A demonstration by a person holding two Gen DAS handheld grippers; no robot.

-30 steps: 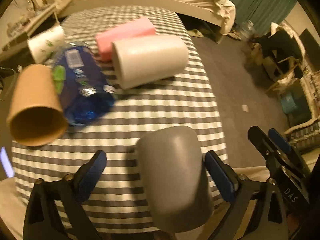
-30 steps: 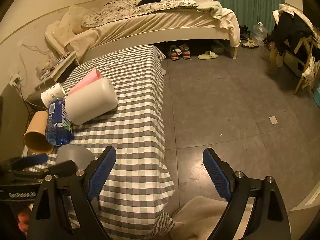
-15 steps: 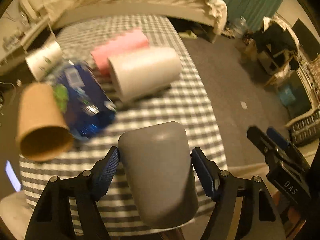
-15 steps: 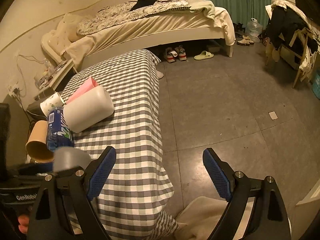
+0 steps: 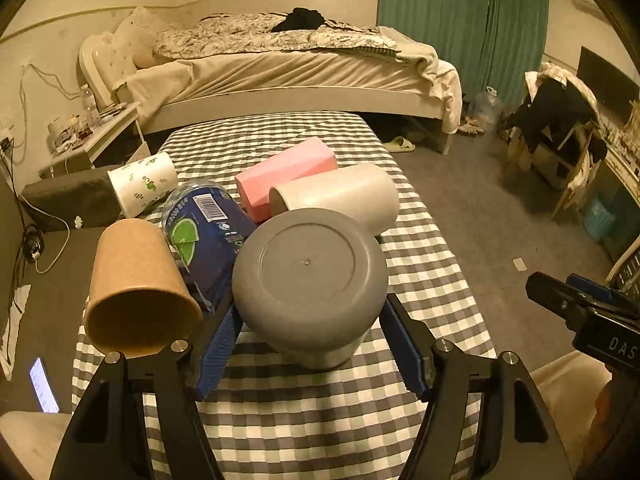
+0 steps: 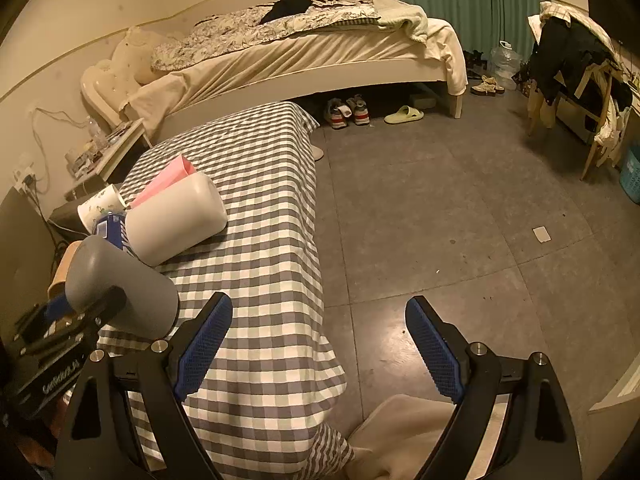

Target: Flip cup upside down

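My left gripper (image 5: 310,344) is shut on a grey cup (image 5: 310,276). Its flat base points away from me and its mouth toward me. I hold it just above the checked tablecloth (image 5: 304,408) near the front edge. In the right wrist view the grey cup (image 6: 120,288) shows at the far left, tilted, base up and to the left, with the left gripper's finger across it. My right gripper (image 6: 318,350) is open and empty, off the table's right side above the floor.
Lying on the table behind the cup are a brown paper cup (image 5: 136,284), a blue-labelled water bottle (image 5: 204,236), a white cup (image 5: 340,196), a pink block (image 5: 284,172) and a patterned paper cup (image 5: 142,188). A bed (image 5: 280,68) stands behind.
My left gripper has shut on the grey cup, lifted it and turned it, so its base now faces away from me. The right gripper has stayed open in place.
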